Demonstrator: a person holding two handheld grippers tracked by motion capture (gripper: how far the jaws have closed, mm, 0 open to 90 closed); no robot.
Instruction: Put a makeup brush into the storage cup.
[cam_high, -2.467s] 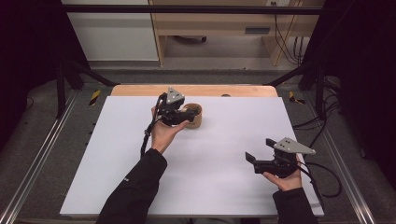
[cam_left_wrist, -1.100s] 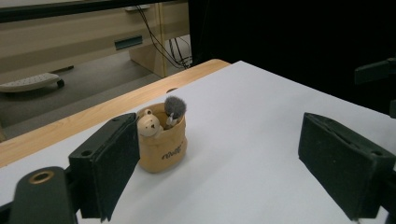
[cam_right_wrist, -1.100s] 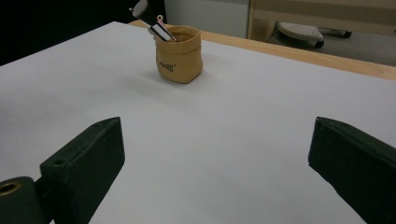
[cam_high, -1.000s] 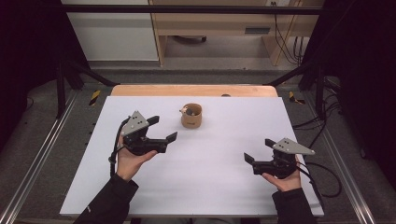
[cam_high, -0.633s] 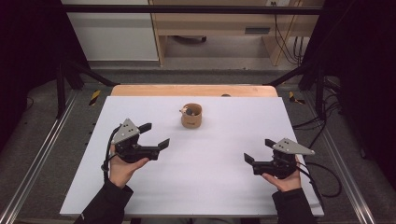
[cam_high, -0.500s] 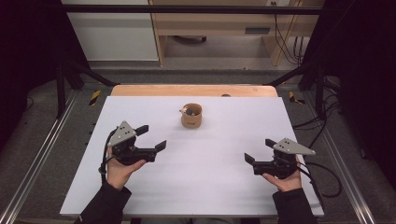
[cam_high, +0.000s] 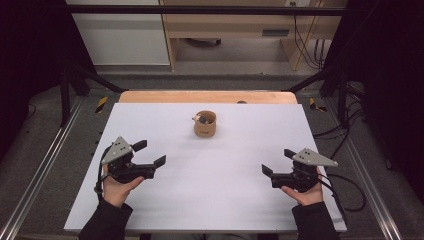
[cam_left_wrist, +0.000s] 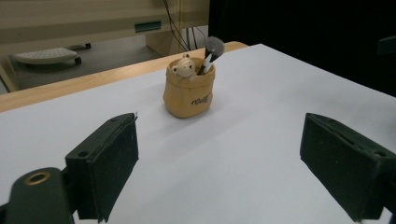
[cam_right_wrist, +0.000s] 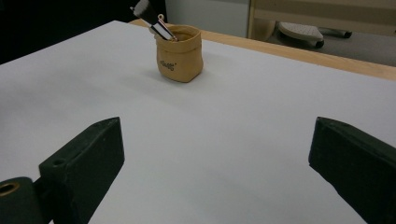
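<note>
A small tan pouch-shaped holder (cam_high: 205, 124) stands upright at the middle back of the white table (cam_high: 225, 175). It holds a makeup brush (cam_left_wrist: 211, 50) and has a little bear figure (cam_left_wrist: 181, 68) at its rim; it appears as the holder (cam_left_wrist: 189, 92) in the left gripper view and the holder (cam_right_wrist: 179, 52) in the right gripper view, with the brush (cam_right_wrist: 152, 18) leaning out. My left gripper (cam_high: 149, 152) is open and empty at the front left. My right gripper (cam_high: 275, 161) is open and empty at the front right. Both are well short of the holder.
A wooden strip (cam_high: 207, 96) runs along the table's far edge. Metal rails (cam_high: 42, 165) flank the table on both sides. Cables (cam_high: 345, 185) trail from the right gripper. A wooden bench (cam_high: 235, 25) stands on the floor beyond.
My left gripper has let go of the holder, drawn back toward the front left of the table and stands open. The right gripper has stayed put.
</note>
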